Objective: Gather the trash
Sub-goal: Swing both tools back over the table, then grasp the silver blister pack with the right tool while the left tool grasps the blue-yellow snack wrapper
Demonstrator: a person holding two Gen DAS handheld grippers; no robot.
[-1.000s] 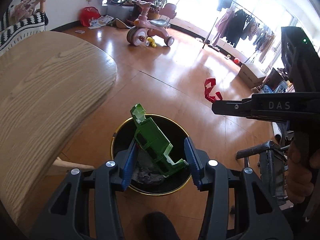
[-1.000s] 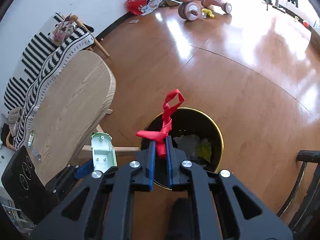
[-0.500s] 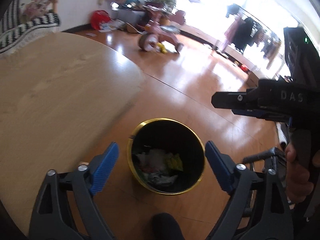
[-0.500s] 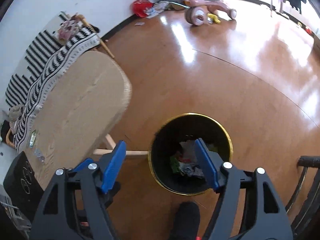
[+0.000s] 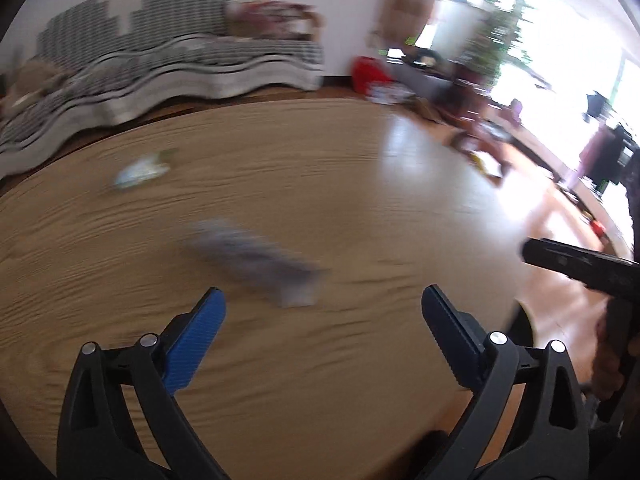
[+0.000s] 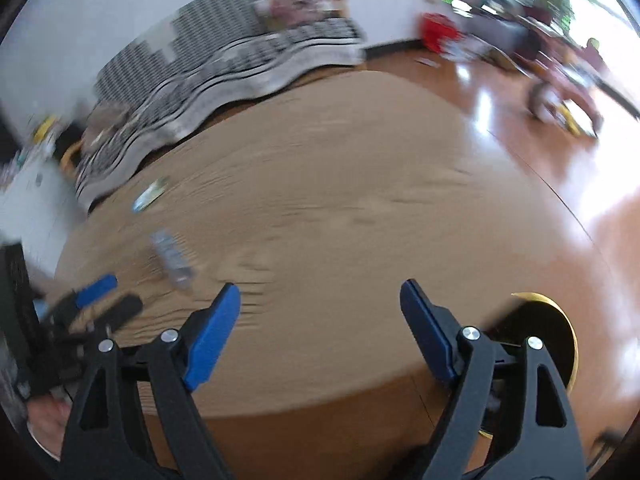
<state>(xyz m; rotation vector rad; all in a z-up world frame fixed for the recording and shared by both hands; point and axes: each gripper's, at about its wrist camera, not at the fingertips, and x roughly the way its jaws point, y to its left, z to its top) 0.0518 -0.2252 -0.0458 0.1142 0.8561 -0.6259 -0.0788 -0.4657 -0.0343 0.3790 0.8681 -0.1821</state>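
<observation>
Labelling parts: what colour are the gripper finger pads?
Blue, on black plastic arms; right wrist view shows the pads best.

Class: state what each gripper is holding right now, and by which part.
Nothing is held. The left gripper and right gripper both stand open and empty over the table.

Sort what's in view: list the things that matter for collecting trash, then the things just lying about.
For the job:
- grey wrapper on the table
- pale packet farther back
- black bin
- left gripper and right gripper, both open

Just lying about:
- striped blanket
- tricycle
- red bag
</observation>
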